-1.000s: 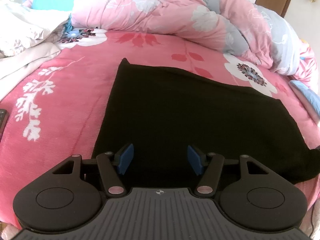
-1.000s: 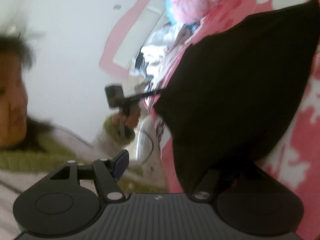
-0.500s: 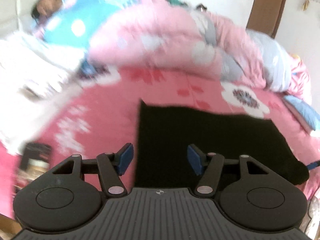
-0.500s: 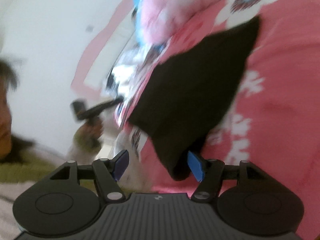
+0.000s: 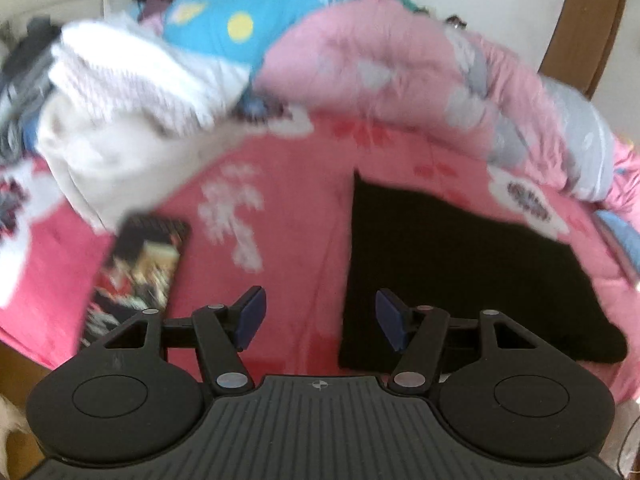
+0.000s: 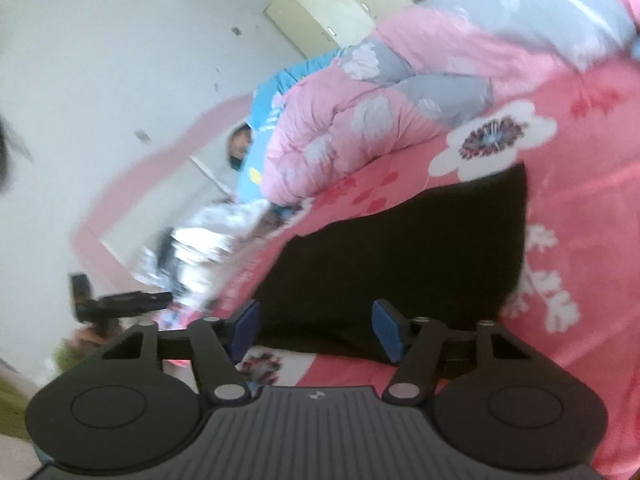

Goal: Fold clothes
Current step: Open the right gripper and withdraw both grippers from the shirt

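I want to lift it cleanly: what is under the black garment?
The black garment lies flat on the pink floral bedspread, which shows all around it. Anything beneath it is covered.

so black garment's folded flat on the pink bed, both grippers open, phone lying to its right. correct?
Not quite: in the left wrist view the phone lies to the left of the black garment, not its right. The rest holds: garment folded flat on the pink bed, left gripper and right gripper open.

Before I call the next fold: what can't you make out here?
- Black garment, left wrist view: its near edge is hidden behind the left tongs; layers unreadable in solid black.
- Same garment, right wrist view: near edge hidden behind the right tongs.
- White clothes pile, left wrist view: motion-blurred.
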